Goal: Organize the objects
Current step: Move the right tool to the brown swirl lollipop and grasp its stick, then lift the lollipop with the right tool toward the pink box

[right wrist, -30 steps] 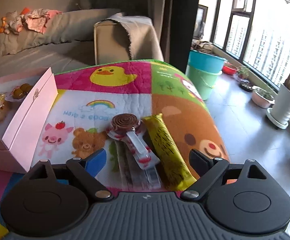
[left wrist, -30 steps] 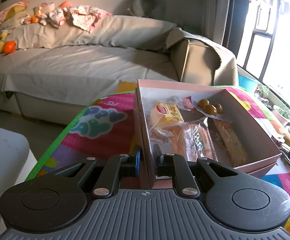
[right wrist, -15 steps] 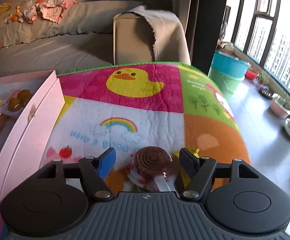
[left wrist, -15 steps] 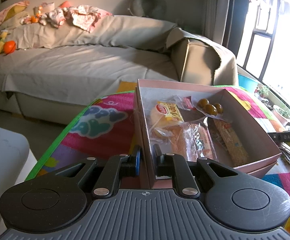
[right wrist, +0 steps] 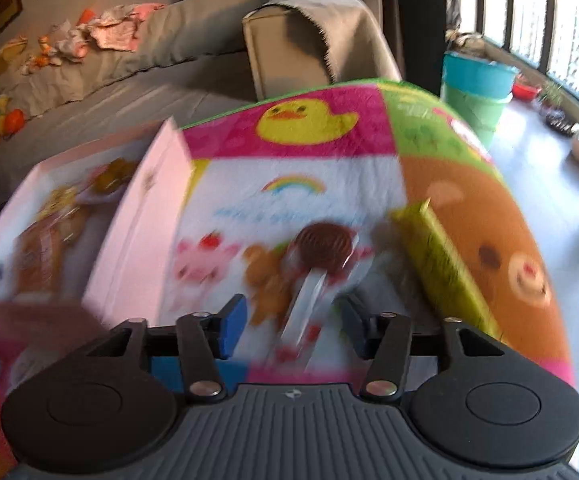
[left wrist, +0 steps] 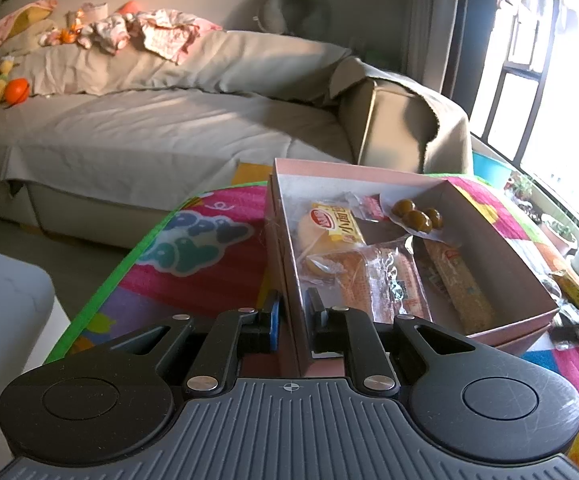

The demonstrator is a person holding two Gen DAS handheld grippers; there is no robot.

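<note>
Currently my left gripper (left wrist: 292,314) pinches the pink box (left wrist: 501,240) wall while my right gripper (right wrist: 293,320), jaws wide, straddles the lollipop (right wrist: 323,246) just ahead; closing on its stick seems next.

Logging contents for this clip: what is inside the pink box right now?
The pink box holds a yellow-labelled bun packet, clear-wrapped pastries, three brown balls and a long grain bar. Anything beneath these wrappers is covered.

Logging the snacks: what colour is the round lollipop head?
Brown, with a spiral; right wrist view.
</note>
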